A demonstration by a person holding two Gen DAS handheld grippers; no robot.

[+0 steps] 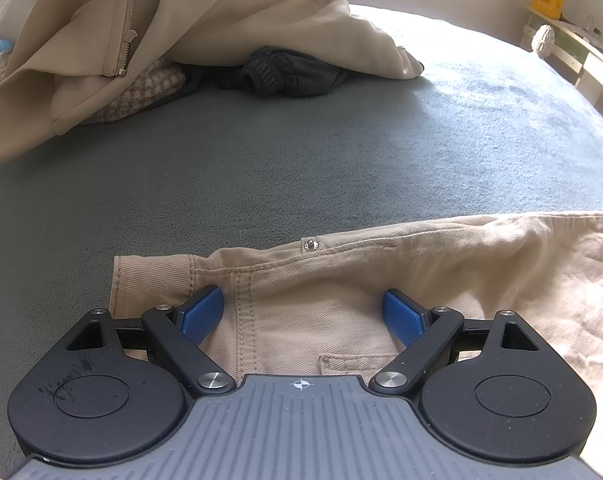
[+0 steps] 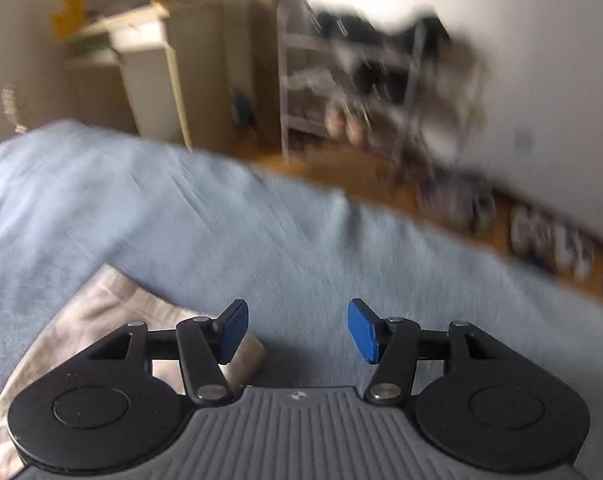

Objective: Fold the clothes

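In the left wrist view, the left claw [image 1: 303, 312] hangs released over the waistband of the beige trousers [image 1: 341, 292] spread on the bed [image 1: 301, 160], a heap of clothes [image 1: 161, 32] beyond. In the blurred right wrist view, the right claw [image 2: 297, 330] gapes empty by the trousers' edge [image 2: 101, 304]; judging by this, a fold is in hand, needing both claws to pinch cloth.

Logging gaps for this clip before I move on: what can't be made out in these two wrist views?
- Beige trousers: left wrist view, legs cut off by the right edge and hidden under the left gripper.
- Dark garment: mostly buried under the beige jacket; type unclear.
- Shelving rack: right wrist view, contents motion-blurred.
- Cloth by the right gripper: blurred, partly behind it.
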